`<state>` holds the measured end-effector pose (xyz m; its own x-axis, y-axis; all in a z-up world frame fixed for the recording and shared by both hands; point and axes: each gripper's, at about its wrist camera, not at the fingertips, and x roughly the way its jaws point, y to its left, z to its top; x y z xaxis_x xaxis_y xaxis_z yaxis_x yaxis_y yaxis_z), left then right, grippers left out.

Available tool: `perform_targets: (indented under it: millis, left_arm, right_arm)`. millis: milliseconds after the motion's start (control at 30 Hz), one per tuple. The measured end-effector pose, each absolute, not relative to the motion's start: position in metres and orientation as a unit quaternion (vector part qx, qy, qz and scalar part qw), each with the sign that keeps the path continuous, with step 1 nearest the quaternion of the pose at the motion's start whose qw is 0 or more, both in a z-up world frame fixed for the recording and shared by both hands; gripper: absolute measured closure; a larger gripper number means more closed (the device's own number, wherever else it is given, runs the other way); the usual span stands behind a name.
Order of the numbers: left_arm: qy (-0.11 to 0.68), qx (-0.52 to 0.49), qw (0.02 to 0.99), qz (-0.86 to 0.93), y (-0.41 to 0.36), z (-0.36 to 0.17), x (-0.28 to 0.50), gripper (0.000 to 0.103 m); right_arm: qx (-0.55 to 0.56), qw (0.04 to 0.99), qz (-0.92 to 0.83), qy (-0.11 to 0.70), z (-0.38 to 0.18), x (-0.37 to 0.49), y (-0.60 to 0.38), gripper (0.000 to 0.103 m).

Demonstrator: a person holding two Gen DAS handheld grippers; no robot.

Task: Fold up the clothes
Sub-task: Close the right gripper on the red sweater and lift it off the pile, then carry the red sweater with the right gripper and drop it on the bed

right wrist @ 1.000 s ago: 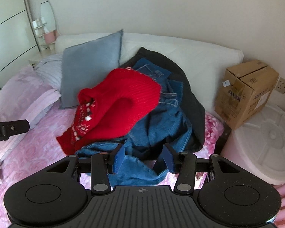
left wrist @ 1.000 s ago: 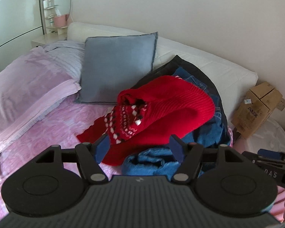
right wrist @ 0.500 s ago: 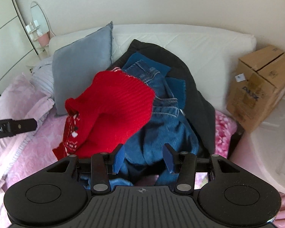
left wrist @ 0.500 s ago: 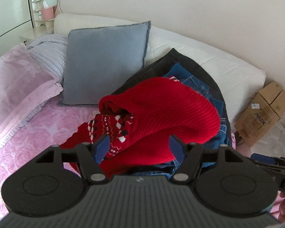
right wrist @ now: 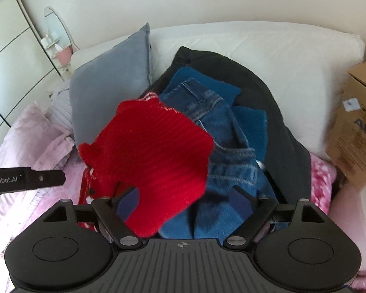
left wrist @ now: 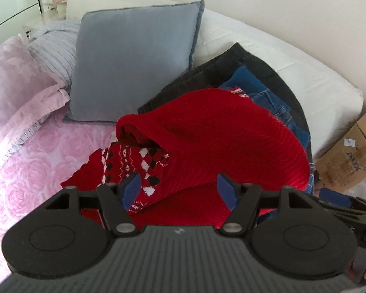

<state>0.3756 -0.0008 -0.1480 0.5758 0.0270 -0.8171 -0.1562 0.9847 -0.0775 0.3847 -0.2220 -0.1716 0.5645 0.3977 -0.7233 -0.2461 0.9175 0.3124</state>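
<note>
A red knitted sweater [left wrist: 207, 131] with a black-and-white diamond pattern tops a pile of clothes on the bed. Blue jeans [right wrist: 222, 131] and a dark garment [right wrist: 268, 92] lie under and behind it. My left gripper [left wrist: 180, 190] is open, its blue-padded fingers straddling the sweater's near edge without closing on it. In the right wrist view the sweater [right wrist: 153, 151] bulges toward the camera. My right gripper [right wrist: 185, 202] is open over the seam between sweater and jeans. The left gripper's body [right wrist: 24, 179] shows at that view's left edge.
A grey cushion [left wrist: 134, 63] leans on the white headboard [left wrist: 292, 68]. Pink bedding [left wrist: 31, 127] covers the bed's left side. A cardboard box [right wrist: 356, 127] stands beside the bed on the right. A wardrobe and a small mirror [right wrist: 56, 26] are at the far left.
Both grippers have moved in toward the pile, so the sweater now fills the space at their fingers. The right gripper's fingers have spread wider.
</note>
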Motion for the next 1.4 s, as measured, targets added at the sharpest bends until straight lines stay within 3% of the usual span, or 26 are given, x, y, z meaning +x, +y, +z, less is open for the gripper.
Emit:
perform_targets:
  millis: [133,167,200,233,300,667,1033,1300,1400]
  left_arm:
    - [0.467,-0.077,0.879,0.063,0.006,-0.155,0.381,0.037]
    - [0.468,-0.079,0.877,0.066,0.008,-0.156,0.381,0.037]
    - [0.470,-0.081,0.876,0.069,0.010,-0.158,0.382,0.037]
    - [0.472,-0.083,0.875,0.072,0.012,-0.158,0.381,0.037]
    - [0.471,-0.089,0.874,0.080,0.019,-0.156,0.377,0.037]
    - [0.420,-0.140,0.879,0.177,0.075,-0.114,0.278,0.038]
    - [0.308,-0.215,0.853,0.361,0.155,-0.049,0.031,0.038]
    - [0.255,-0.232,0.809,0.476,0.165,-0.017,-0.169,0.038]
    - [0.253,-0.231,0.794,0.503,0.158,-0.013,-0.228,0.038]
  right_arm:
    - [0.059,0.893,0.196,0.401,-0.186,0.395,-0.208,0.019]
    - [0.050,0.895,0.202,0.394,-0.188,0.396,-0.204,0.027]
    - [0.035,0.896,0.211,0.388,-0.191,0.396,-0.198,0.056]
    - [0.011,0.894,0.218,0.392,-0.193,0.396,-0.190,0.070]
    - [-0.016,0.890,0.223,0.398,-0.196,0.394,-0.178,0.086]
    - [0.032,0.875,0.387,0.289,-0.105,0.334,-0.133,0.095]
    - [0.062,0.794,0.581,0.166,0.007,0.202,-0.014,0.097]
    - [0.145,0.699,0.694,0.093,0.084,0.088,0.039,0.102]
    - [0.097,0.678,0.718,0.129,0.093,0.038,0.070,0.102]
